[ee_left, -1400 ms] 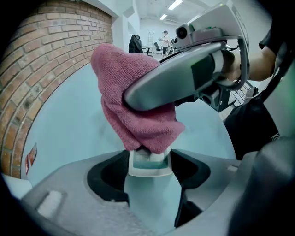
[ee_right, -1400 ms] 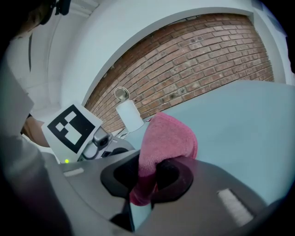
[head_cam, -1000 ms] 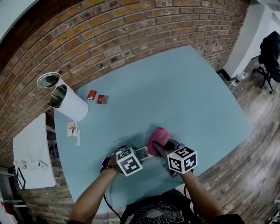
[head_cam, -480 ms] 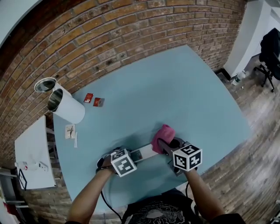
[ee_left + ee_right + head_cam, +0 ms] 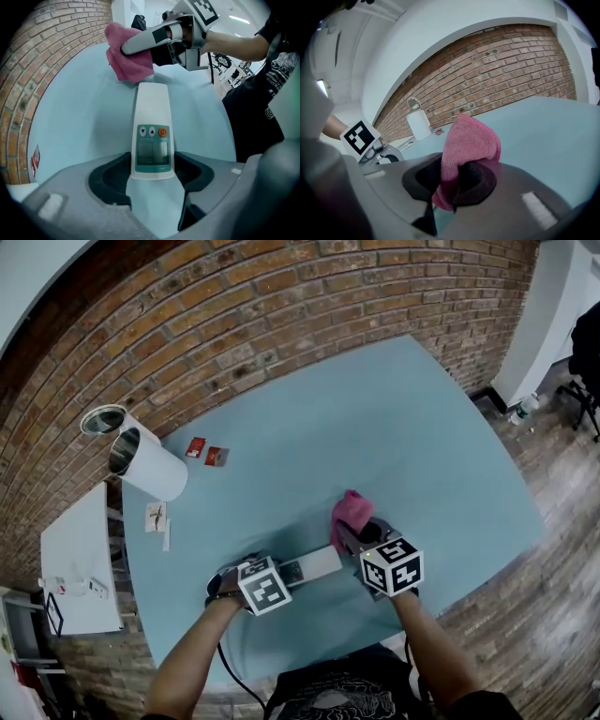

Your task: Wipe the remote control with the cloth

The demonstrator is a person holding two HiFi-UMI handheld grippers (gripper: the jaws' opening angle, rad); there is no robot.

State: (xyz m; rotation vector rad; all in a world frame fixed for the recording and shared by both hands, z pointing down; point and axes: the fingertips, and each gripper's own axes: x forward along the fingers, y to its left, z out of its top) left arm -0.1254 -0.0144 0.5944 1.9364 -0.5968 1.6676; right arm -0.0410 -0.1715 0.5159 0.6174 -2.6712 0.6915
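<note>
A white remote control [image 5: 151, 133] with a small screen and an orange button lies on the blue table [image 5: 394, 427]. My left gripper [image 5: 151, 171] is shut on its near end. In the head view the remote [image 5: 316, 566] points right from the left gripper [image 5: 284, 575]. My right gripper [image 5: 452, 180] is shut on a pink cloth [image 5: 471, 140]. The cloth [image 5: 352, 508] hangs at the remote's far end. Seen from the left gripper, the cloth [image 5: 125, 63] bunches under the right gripper [image 5: 140, 43]; whether it touches the remote I cannot tell.
A white cylinder can [image 5: 152, 468] lies on its side at the table's far left, a round tin [image 5: 103, 418] beside it. Two red packets [image 5: 206, 452] and small papers [image 5: 157, 519] lie nearby. A white side table [image 5: 80, 563] stands left. A brick wall backs the table.
The right gripper has carried the cloth along the remote to its far end, so more of the remote's white body shows. The left gripper keeps its hold.
</note>
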